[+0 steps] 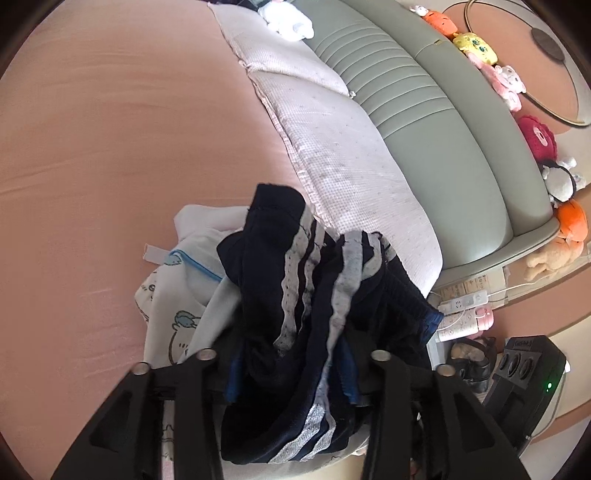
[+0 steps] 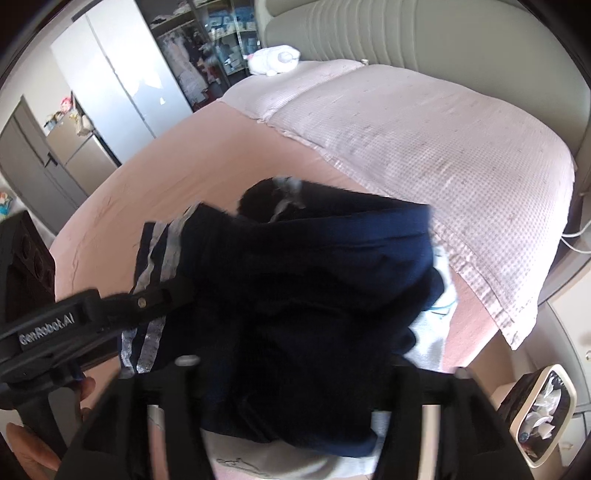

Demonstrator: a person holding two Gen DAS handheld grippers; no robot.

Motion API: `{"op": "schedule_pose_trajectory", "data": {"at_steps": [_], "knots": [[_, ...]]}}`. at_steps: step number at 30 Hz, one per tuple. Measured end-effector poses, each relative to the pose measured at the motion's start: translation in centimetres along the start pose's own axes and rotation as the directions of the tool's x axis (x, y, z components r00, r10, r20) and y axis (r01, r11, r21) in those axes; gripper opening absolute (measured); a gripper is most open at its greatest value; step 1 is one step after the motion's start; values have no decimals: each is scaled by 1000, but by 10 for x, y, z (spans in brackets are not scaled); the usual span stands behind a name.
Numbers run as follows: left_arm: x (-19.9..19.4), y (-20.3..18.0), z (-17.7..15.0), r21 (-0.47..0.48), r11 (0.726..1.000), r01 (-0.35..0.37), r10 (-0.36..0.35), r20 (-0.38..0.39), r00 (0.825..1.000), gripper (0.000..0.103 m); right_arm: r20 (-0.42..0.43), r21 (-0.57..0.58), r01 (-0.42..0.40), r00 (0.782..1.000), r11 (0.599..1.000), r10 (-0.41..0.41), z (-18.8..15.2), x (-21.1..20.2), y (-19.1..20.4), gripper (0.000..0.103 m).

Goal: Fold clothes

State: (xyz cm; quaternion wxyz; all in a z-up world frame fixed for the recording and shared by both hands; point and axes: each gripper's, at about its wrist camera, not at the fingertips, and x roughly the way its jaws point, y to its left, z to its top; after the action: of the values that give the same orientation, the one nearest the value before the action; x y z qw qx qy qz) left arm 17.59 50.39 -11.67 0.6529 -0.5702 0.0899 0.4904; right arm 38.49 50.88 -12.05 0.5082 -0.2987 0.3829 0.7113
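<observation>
A dark navy garment with grey-white side stripes (image 1: pixel 295 280) lies bunched on the pink bed sheet (image 1: pixel 110 147), on top of a white printed garment (image 1: pixel 173 295). My left gripper (image 1: pixel 291 356) stands open, its fingers either side of the striped cloth, which lies loose between them. In the right wrist view the navy garment (image 2: pixel 295 280) fills the middle. My right gripper (image 2: pixel 321 365) is open wide around its near edge, and the pads do not press on it. The left gripper's finger (image 2: pixel 147 299) reaches the striped edge from the left. A bit of the white garment (image 2: pixel 428 347) shows underneath.
Two checked pillows (image 1: pixel 332 147) lie against a grey-green padded headboard (image 1: pixel 424 92), with a white plush (image 1: pixel 291 18) on them. Several plush toys (image 1: pixel 476 44) line the ledge behind. A bin (image 2: pixel 543 417) stands beside the bed at the right, a wardrobe (image 2: pixel 110 81) beyond it. A hand (image 2: pixel 29 450) holds the left gripper.
</observation>
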Motion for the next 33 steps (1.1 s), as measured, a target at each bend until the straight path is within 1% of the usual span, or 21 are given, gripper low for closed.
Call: {"op": "schedule_pose_trajectory", "data": {"at_steps": [1,2,3,5,6,7,11,14,18,19,23,27,31,33], "knots": [[-4,-3,0,12,1000,-8,8,10,1000,64,-3,-17,27,1000,999,-27,-1,0,5,79],[-9,-7,1,27,999,-32,31,22,999,83,-6,-33,54,999,998,-54,-1,-1,11,79],[-16,-10,4,38,997,-69,67,42,997,93,-8,-50,81,997,995,-81,-2,-1,16,79],[-29,-15,9,57,988,-144,139,82,987,98,-1,-65,133,991,989,-134,-3,-4,24,79],[-35,-17,11,65,982,-180,172,102,980,99,2,-52,142,990,989,-142,-2,-7,24,79],[-43,-17,14,64,978,-200,192,118,974,100,4,-38,150,989,988,-150,-1,-9,25,79],[-73,-10,19,42,980,-192,182,182,966,102,-2,15,185,983,983,-185,5,-21,19,79],[-90,-1,17,1,983,-183,179,219,959,102,3,24,267,964,963,-267,9,-28,16,79],[-102,5,15,-38,983,-177,181,246,952,103,18,35,303,953,952,-303,10,-41,12,79],[-104,5,14,-39,984,-173,178,250,952,103,21,35,298,954,954,-299,10,-44,12,79],[-110,0,12,-23,982,-186,186,260,948,103,30,9,294,955,956,-294,14,-57,17,79],[-117,-9,9,-3,977,-215,207,272,940,103,62,-25,315,948,949,-313,22,-81,21,79],[-132,-26,1,43,971,-235,213,298,931,103,121,-56,330,939,942,-322,21,-123,44,79],[-141,-34,-5,63,974,-218,189,304,934,103,157,-69,329,936,942,-315,21,-142,58,80]]}}
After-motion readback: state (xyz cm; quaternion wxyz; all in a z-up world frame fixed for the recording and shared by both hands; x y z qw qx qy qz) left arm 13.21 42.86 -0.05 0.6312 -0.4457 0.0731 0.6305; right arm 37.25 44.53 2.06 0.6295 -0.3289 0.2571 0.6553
